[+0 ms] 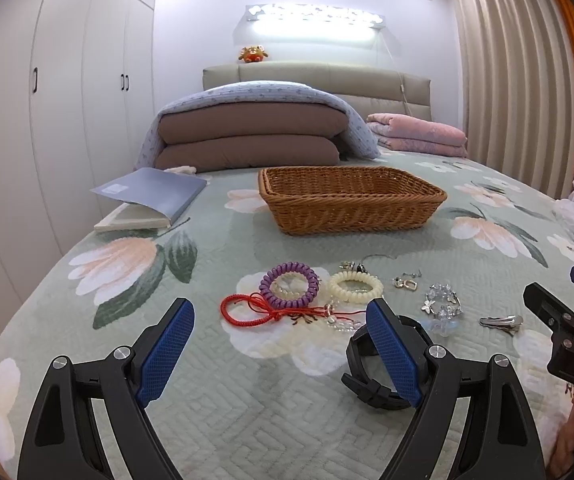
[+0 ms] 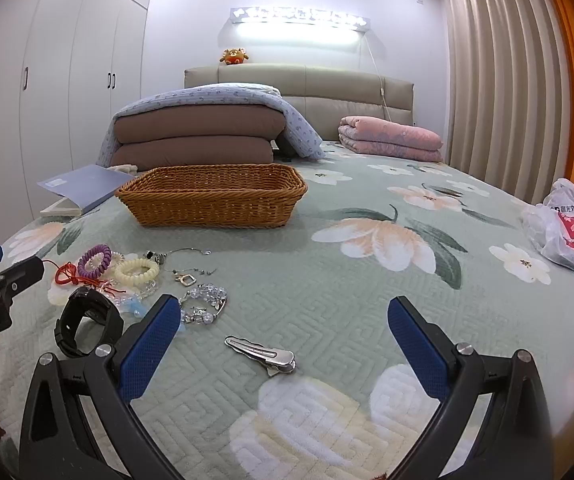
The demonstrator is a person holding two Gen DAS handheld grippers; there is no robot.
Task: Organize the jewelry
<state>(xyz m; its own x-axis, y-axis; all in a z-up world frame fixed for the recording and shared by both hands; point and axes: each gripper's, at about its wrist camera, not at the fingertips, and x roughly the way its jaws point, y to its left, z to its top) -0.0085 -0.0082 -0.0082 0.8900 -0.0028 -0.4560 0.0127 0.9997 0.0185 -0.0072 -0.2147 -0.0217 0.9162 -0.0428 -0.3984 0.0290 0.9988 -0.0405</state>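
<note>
I held both tools above the bed; the left gripper (image 1: pixel 279 344) and right gripper (image 2: pixel 283 340) stood spread wide, holding nothing. The jewelry lay scattered on the floral quilt (image 2: pixel 367 280), well short of the empty wicker basket (image 2: pixel 211 200). The silver hair clip (image 2: pixel 261 354) lay between my right fingers; I judged a low, level pinch best. Wardrobes (image 1: pixel 47 80) and curtains (image 2: pixel 495 80) flanked the bed.

The left gripper (image 1: pixel 279 344) and right gripper (image 2: pixel 283 344) are black, with bumpy blue pads (image 1: pixel 165 354), shiny round screws and white letters.
</note>
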